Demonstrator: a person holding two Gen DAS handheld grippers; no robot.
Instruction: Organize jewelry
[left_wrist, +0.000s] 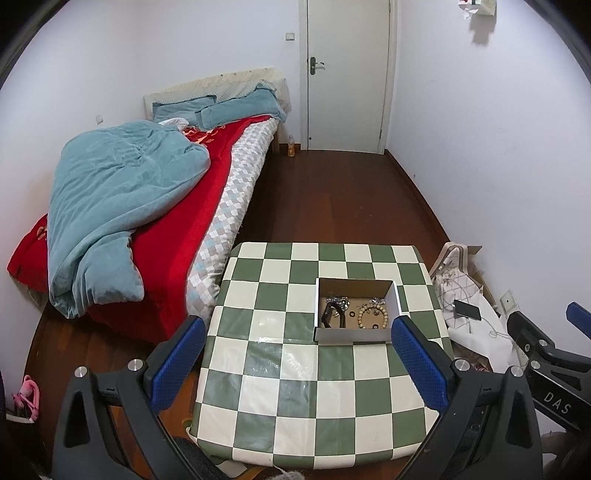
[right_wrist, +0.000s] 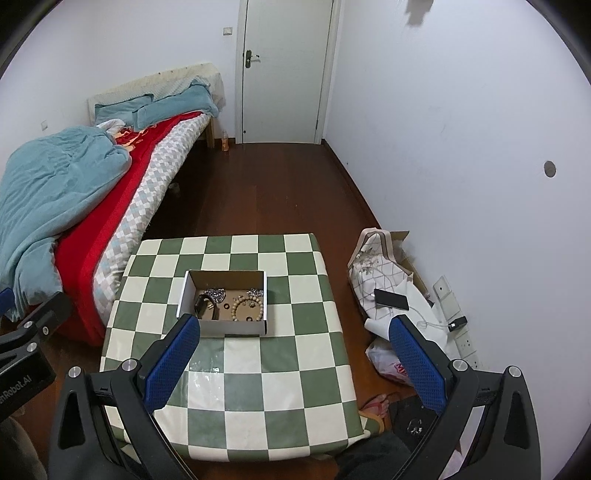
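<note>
A white cardboard box (left_wrist: 355, 335) stands on the green-and-cream checkered table (left_wrist: 288, 387); it also shows in the right wrist view (right_wrist: 232, 326). Inside lie a wooden bead bracelet (left_wrist: 373, 317), a black band (left_wrist: 330, 314), a sparkly silver piece (left_wrist: 340, 301) and small rings. The bracelet (right_wrist: 248, 308) and black band (right_wrist: 207, 304) also show in the right wrist view. My left gripper (left_wrist: 295, 360) is open and empty, high above the table's near side. My right gripper (right_wrist: 291, 356) is open and empty, also well above the table.
A bed (left_wrist: 147, 206) with a blue quilt and red blanket stands left of the table. A phone (right_wrist: 391, 299) lies on bags and cloth on the floor to the right, near wall sockets. A closed door (left_wrist: 347, 74) is at the back.
</note>
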